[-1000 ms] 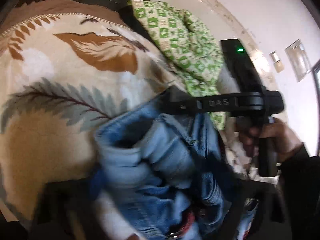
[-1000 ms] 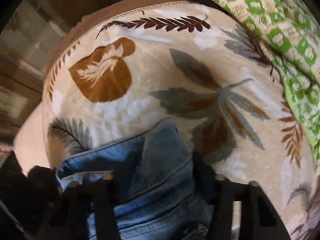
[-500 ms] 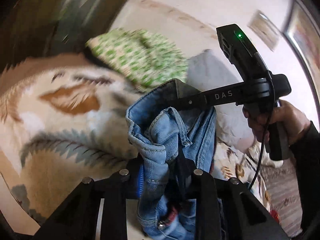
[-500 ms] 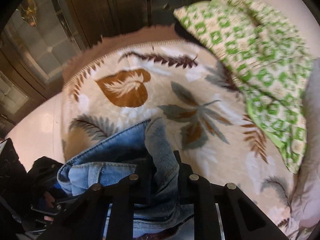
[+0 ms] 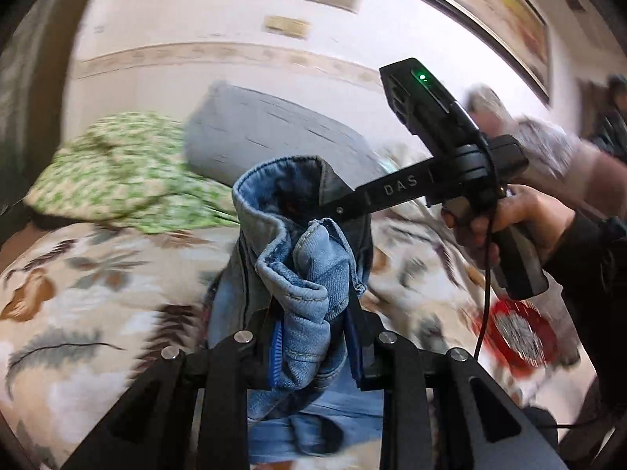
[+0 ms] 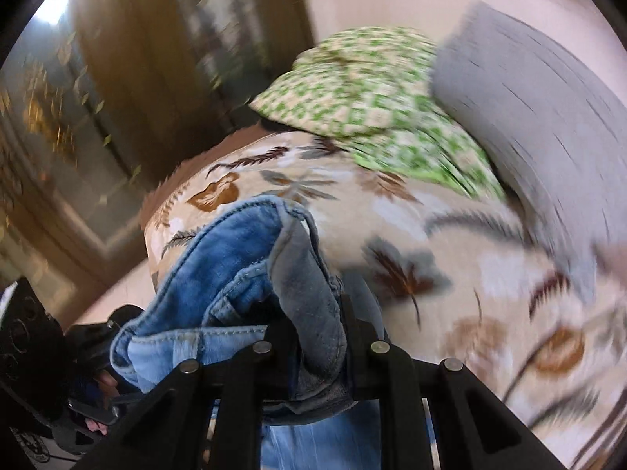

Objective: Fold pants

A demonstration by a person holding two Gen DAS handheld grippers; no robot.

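Green quilt (image 5: 117,172): bunched at far-left end of the leaf-print blanket (image 5: 78,274).
Left gripper (image 5: 309,325): clamped narrow on a light-blue fold of the pants (image 5: 309,270), held up off blanket.
Pants: blue denim, bunched, hanging btwn both tools above blanket; hem curls up near grey pillow (image 5: 266,137).
Right gripper (image 6: 317,337): pinched tight on a grey-blue denim edge; in left view its "DAS" arm touches the cloth's top.
Risk: thick wad in narrow grip could slip w/ a fast lift; uneven pull may twist legs, spoil the fold.
Vs 1.0 s ago: pants were low on blanket; now raised, both cams tilted up toward wall, frames blurred.
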